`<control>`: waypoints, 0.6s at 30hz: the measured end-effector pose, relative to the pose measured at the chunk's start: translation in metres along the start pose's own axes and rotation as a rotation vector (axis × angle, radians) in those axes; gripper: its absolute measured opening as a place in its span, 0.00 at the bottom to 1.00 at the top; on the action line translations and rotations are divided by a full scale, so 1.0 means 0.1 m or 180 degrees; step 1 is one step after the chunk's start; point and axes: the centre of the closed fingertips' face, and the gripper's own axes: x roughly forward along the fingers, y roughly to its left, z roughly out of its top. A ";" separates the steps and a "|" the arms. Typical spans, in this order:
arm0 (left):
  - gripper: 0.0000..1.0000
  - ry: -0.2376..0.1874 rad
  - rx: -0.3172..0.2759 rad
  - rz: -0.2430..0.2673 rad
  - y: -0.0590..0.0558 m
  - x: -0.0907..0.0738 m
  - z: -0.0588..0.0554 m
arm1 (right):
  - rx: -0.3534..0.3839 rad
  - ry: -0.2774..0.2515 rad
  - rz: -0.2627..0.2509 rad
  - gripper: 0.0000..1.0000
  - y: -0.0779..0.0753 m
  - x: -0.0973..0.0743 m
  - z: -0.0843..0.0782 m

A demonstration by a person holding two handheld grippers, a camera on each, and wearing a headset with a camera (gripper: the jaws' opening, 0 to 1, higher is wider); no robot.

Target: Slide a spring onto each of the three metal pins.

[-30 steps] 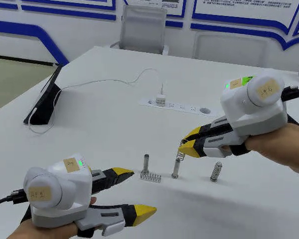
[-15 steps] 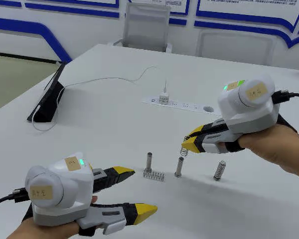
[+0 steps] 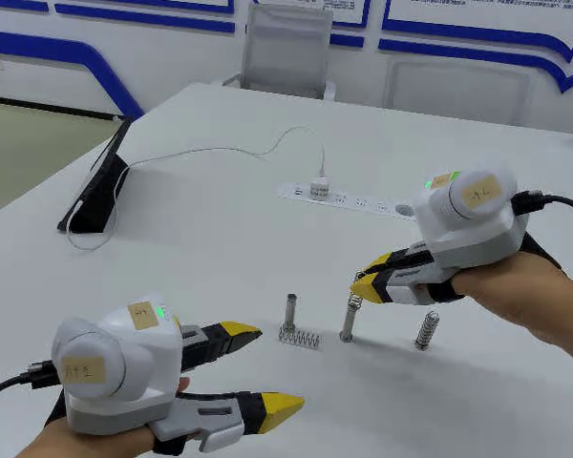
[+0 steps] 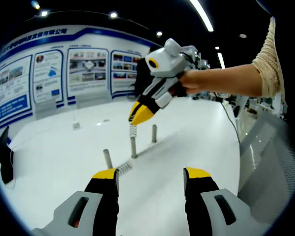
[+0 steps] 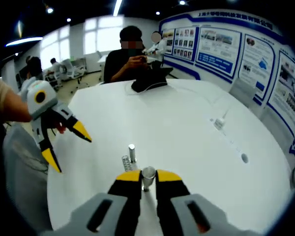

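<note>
Spring (image 3: 354, 301) pinched in right tongs (image 3: 368, 284) (yellow-tipped) atop middle pin (image 3: 347, 327), left tongs (image 3: 279, 367) spread wide, empty.

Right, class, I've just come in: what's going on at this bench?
A person holds a gripper in each hand over a white table. The right gripper is shut on a spring, holding it at the top of the middle pin. The right-hand pin already wears one. The left pin is bare, with a loose spring lying beside it. The left gripper hovers open, holding nothing.
</note>
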 end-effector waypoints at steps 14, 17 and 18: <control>0.53 0.0008 -0.0019 0.0012 0.01 0.00 -0.03 | 0.0060 0.0042 0.0013 0.12 0.01 0.12 -0.13; 0.53 0.0012 -0.0023 0.0016 0.01 0.00 -0.03 | 0.0082 0.0057 0.0007 0.12 0.00 0.17 -0.19; 0.53 0.0013 -0.0025 0.0017 0.01 0.00 -0.04 | 0.0088 0.0060 0.0002 0.12 0.00 0.18 -0.20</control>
